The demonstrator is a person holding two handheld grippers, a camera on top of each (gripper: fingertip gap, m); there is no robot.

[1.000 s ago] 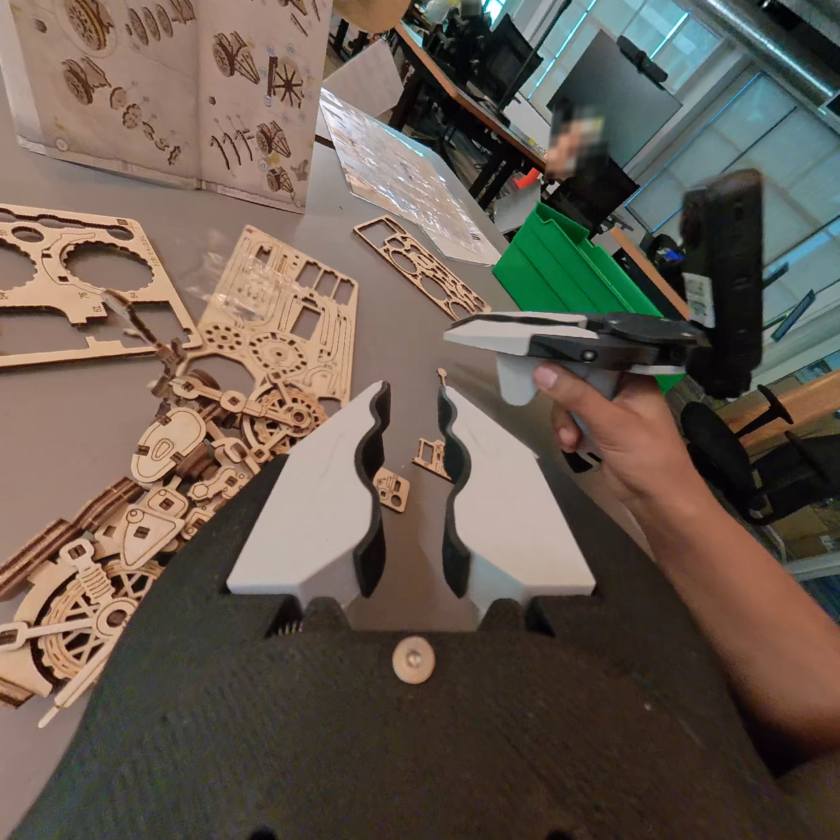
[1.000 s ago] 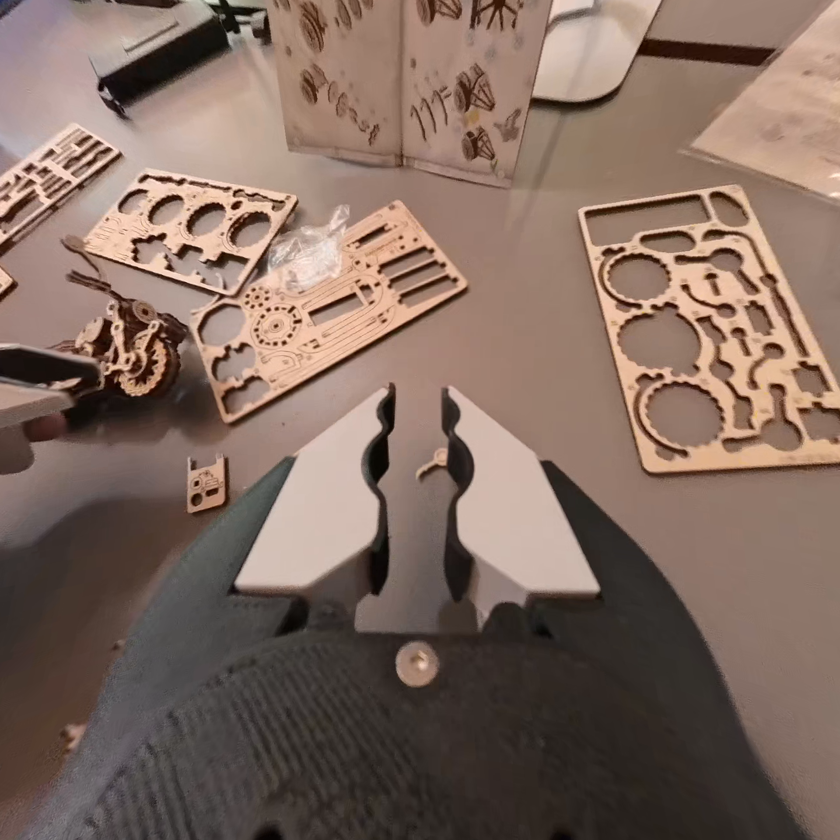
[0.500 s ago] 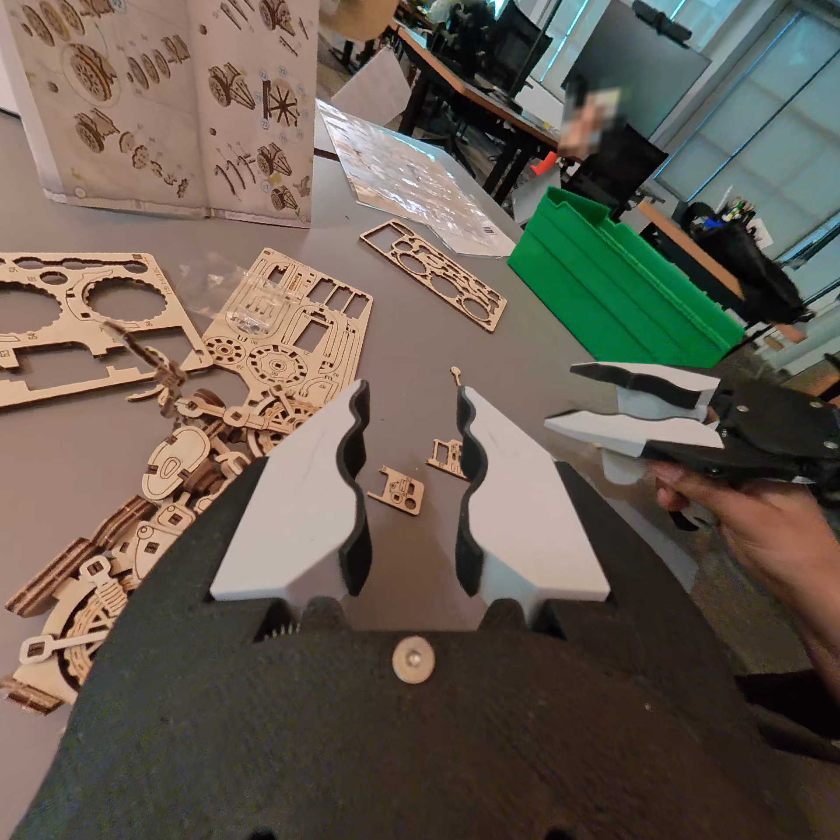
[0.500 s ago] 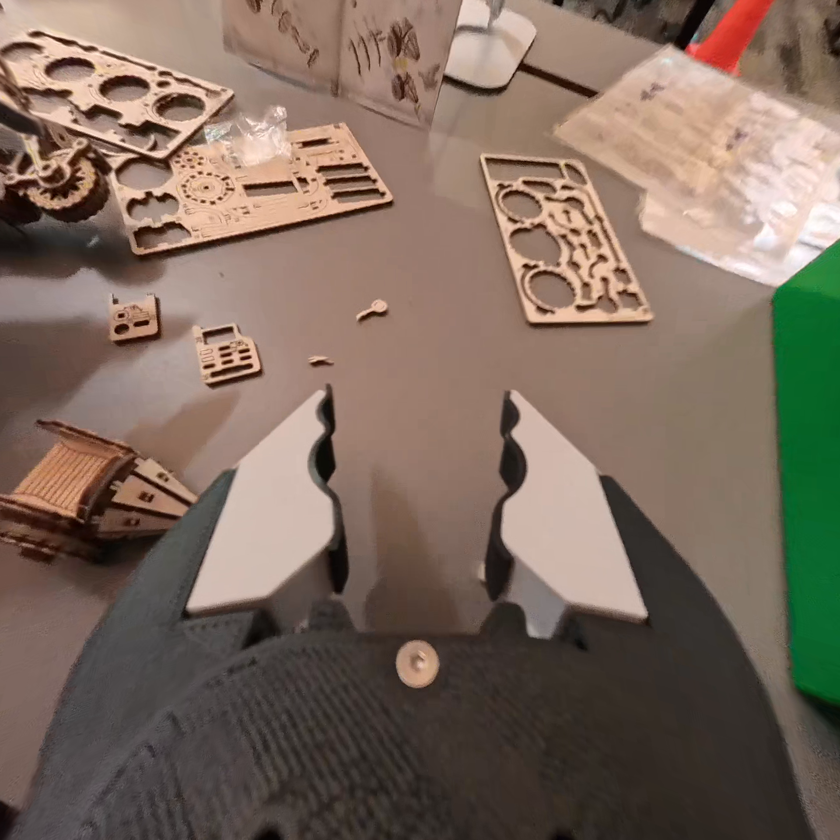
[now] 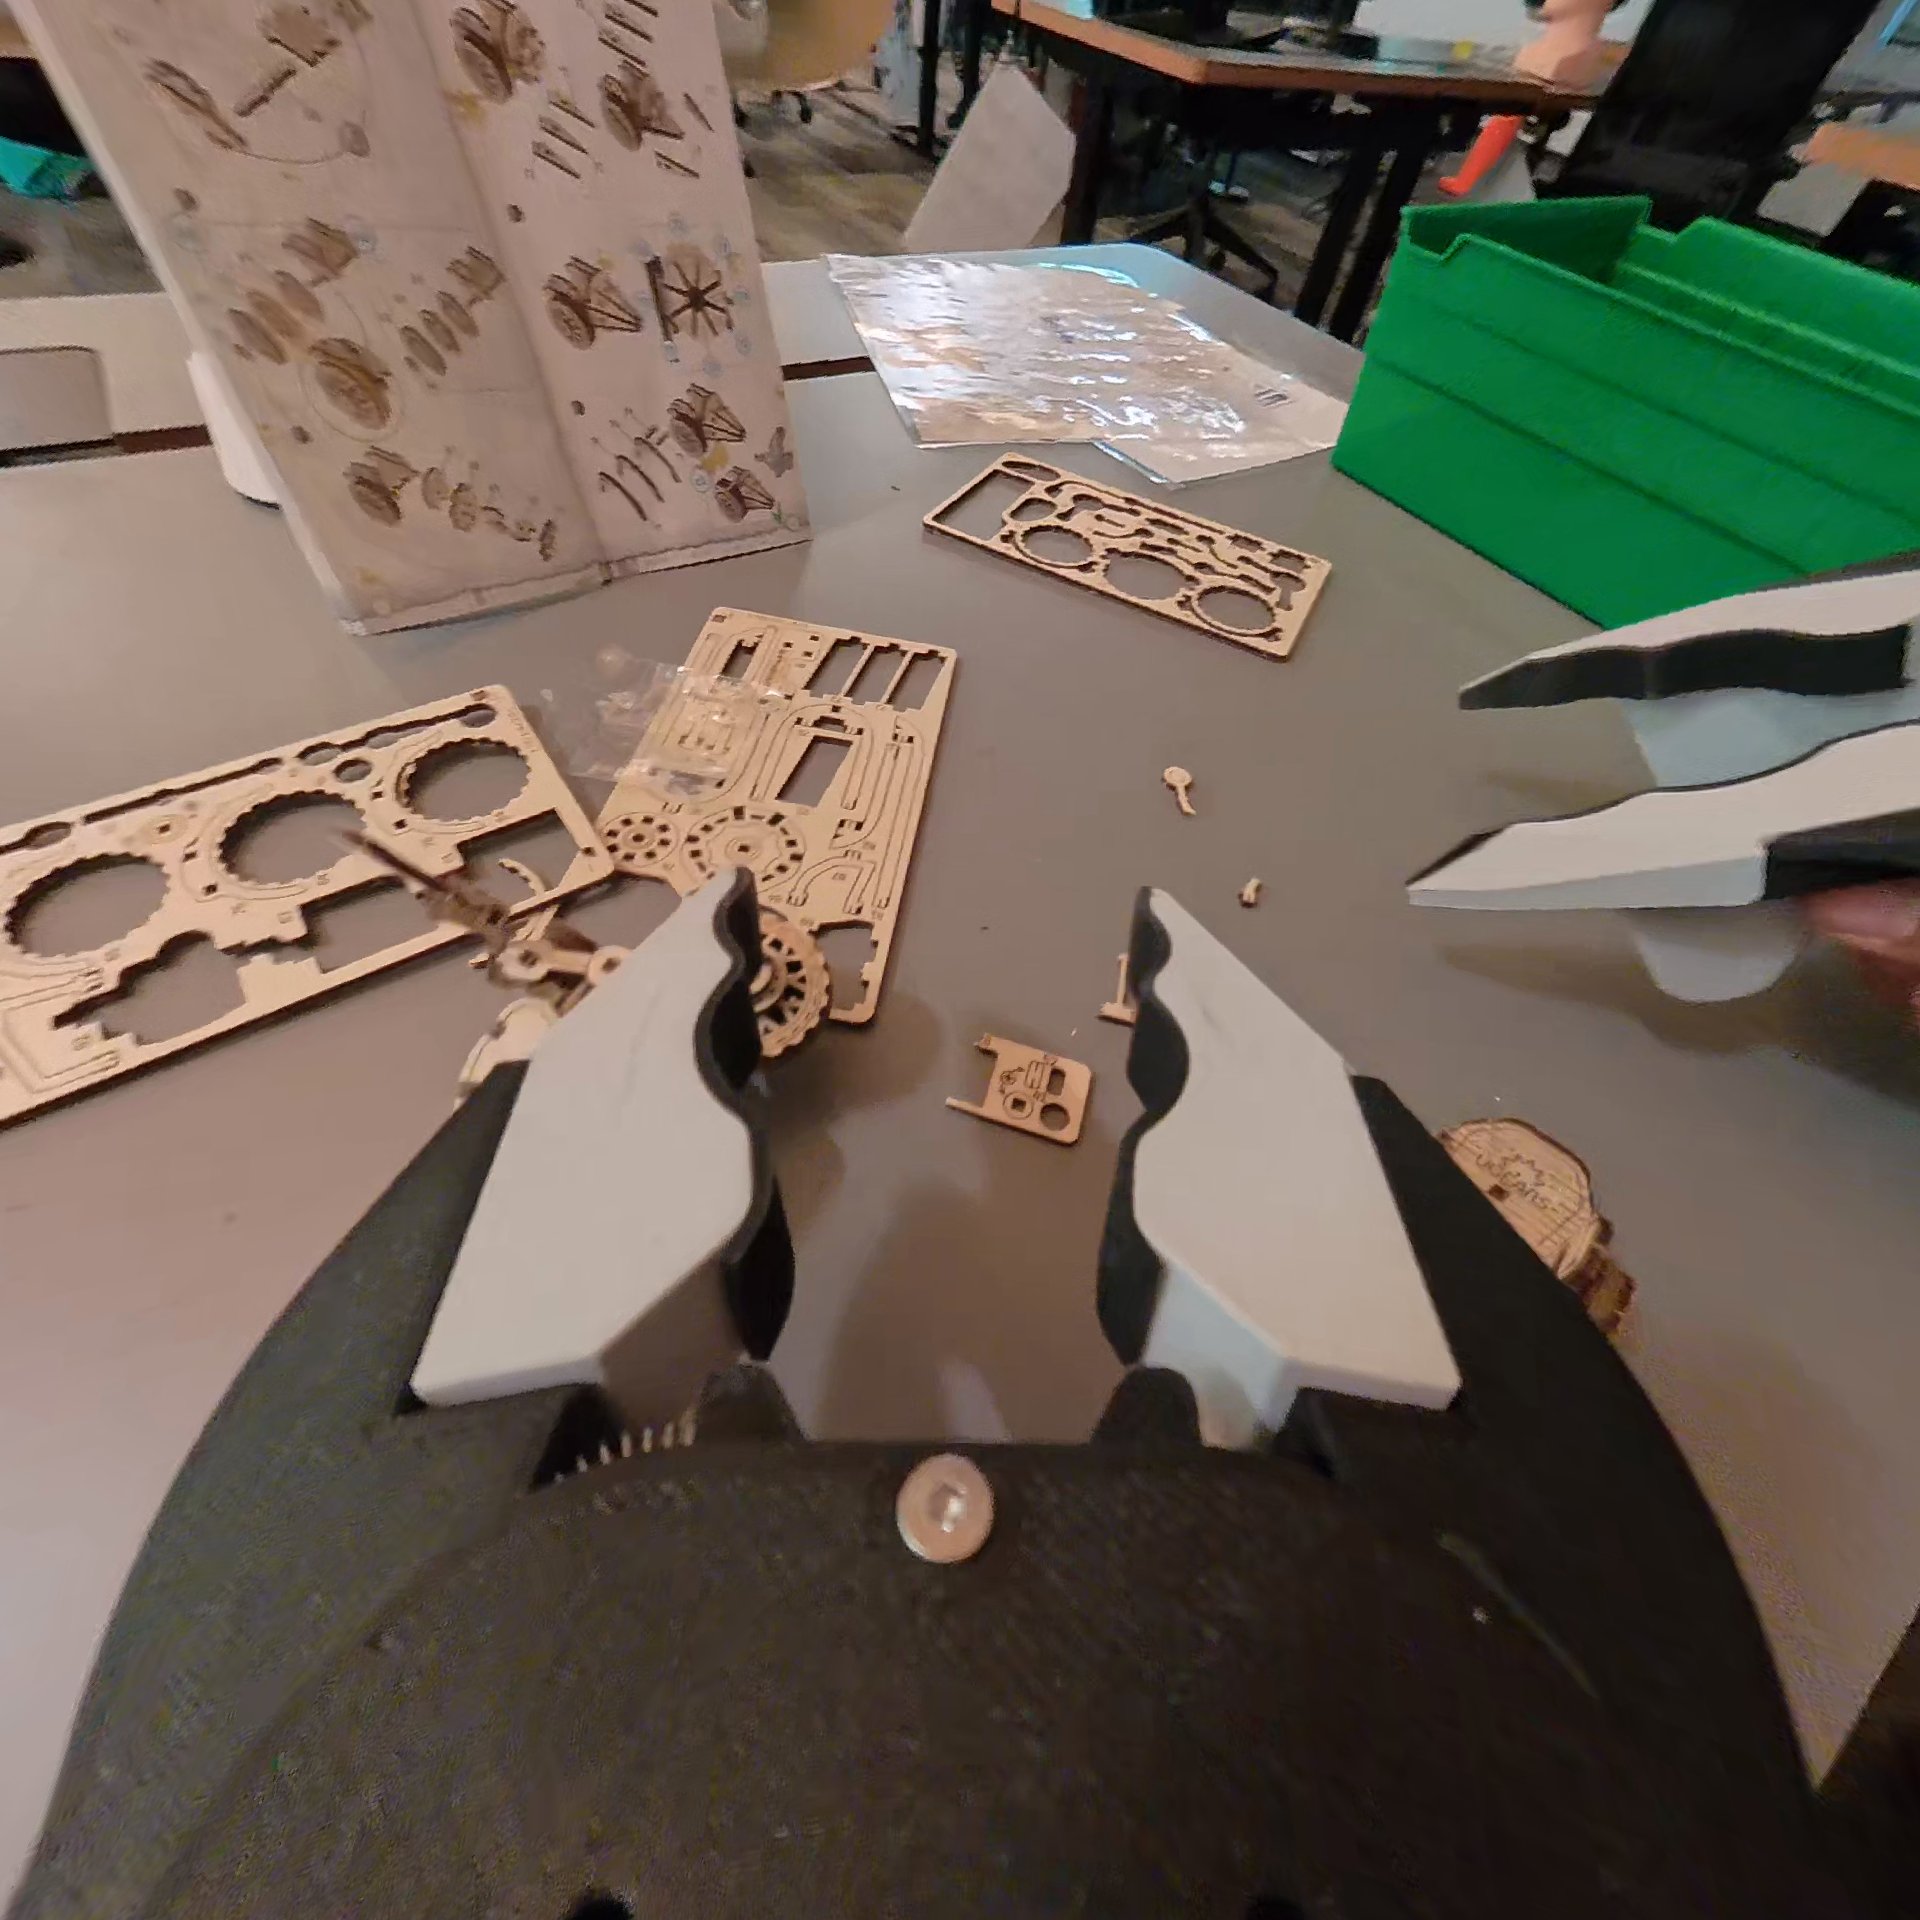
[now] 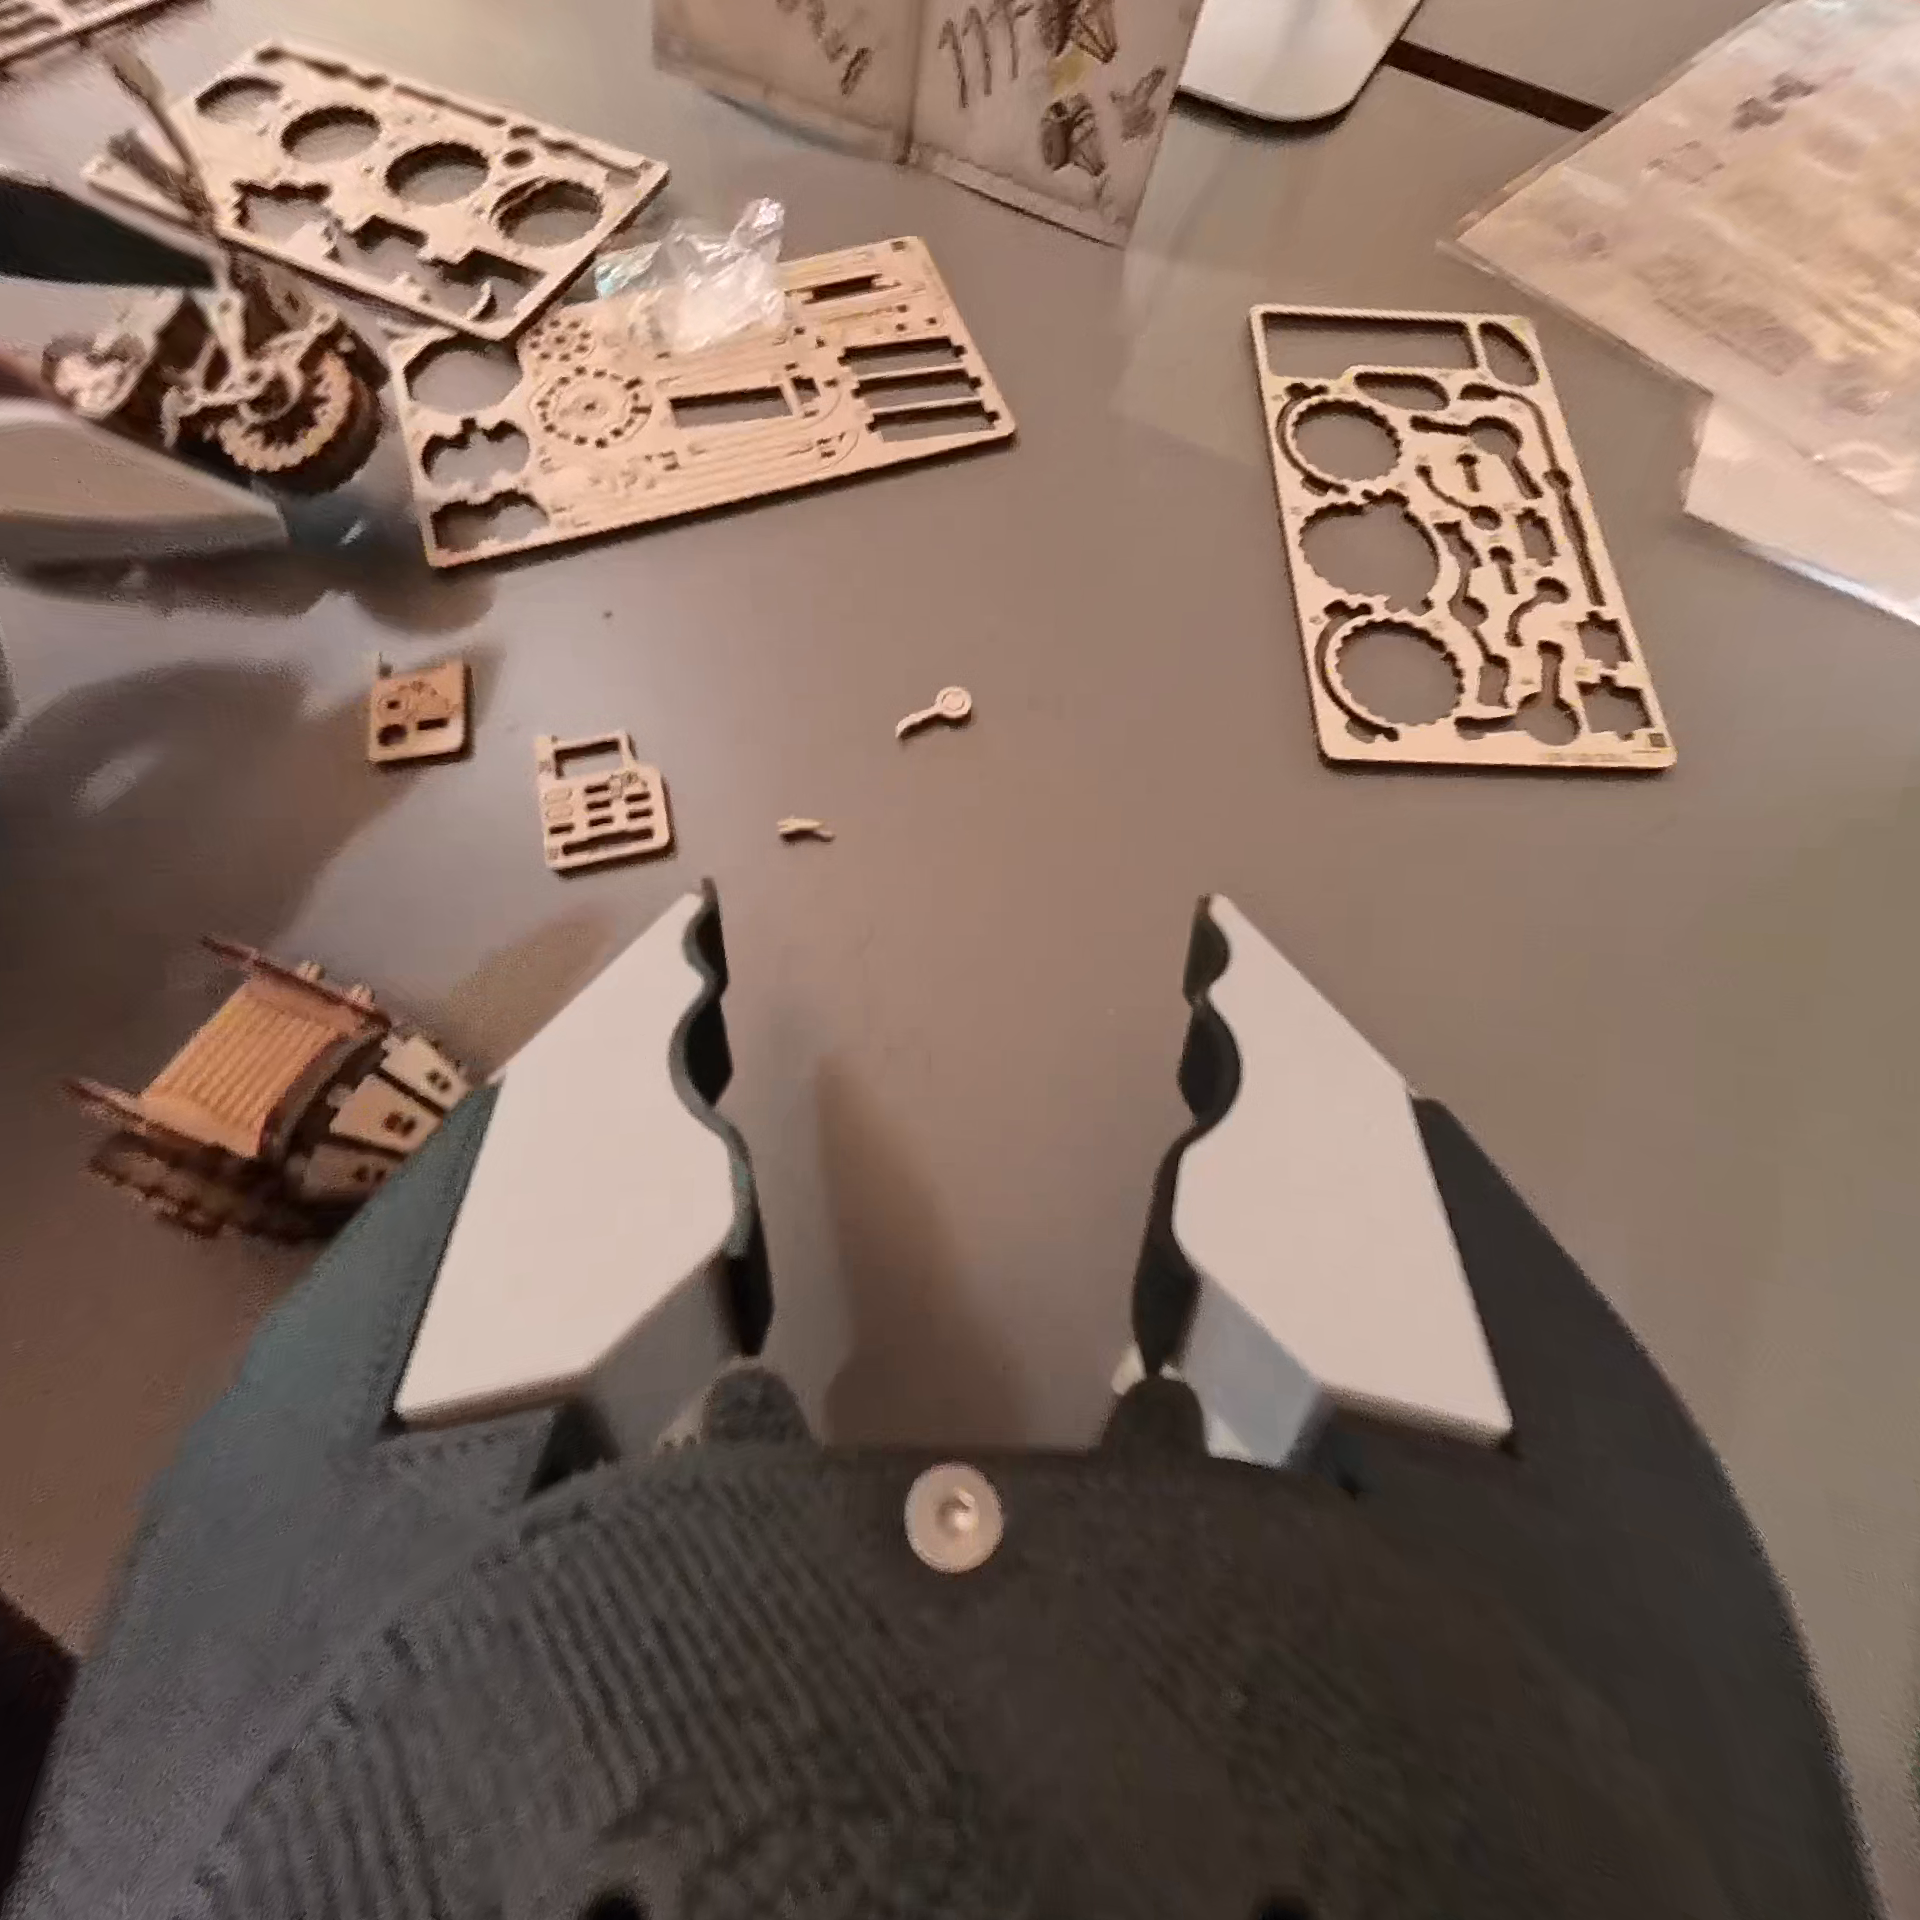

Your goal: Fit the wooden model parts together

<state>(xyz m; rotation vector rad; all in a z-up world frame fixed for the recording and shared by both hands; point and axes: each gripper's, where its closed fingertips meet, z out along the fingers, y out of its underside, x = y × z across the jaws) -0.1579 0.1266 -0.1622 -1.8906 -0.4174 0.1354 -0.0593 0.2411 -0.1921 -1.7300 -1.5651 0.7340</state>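
My left gripper (image 5: 940,904) is open and empty, low over the grey table (image 5: 1039,727). Below its jaws lies a small square wooden piece (image 5: 1023,1089). A partly built wooden model with a gear wheel (image 5: 795,971) sits half hidden behind its left finger. My right gripper (image 6: 961,914) is open and empty above bare table. It also shows at the right of the left wrist view (image 5: 1439,795). Ahead of it lie the square piece (image 6: 421,712), a slotted flat piece (image 6: 603,800), a key-shaped piece (image 6: 940,712) and a tiny sliver (image 6: 805,828). A wooden sub-assembly (image 6: 260,1091) lies left of it.
Three punched-out wooden sheets (image 6: 364,177) (image 6: 707,416) (image 6: 1444,561) lie across the table. A clear bag (image 6: 707,270) rests on the middle one. An instruction booklet (image 5: 468,312) stands at the back. A green bin (image 5: 1662,395) and plastic packaging (image 5: 1039,353) are at the back right. To the tiny sliver (image 6: 805,828): right tips about 4 centimeters, left tips about 10 centimeters. My left wrist view (image 5: 1252,889) looks at it from another angle.
Both grippers have opened wider. The right gripper has pulled back and dropped toward the near right of the table. The left gripper has lifted and turned to the right.
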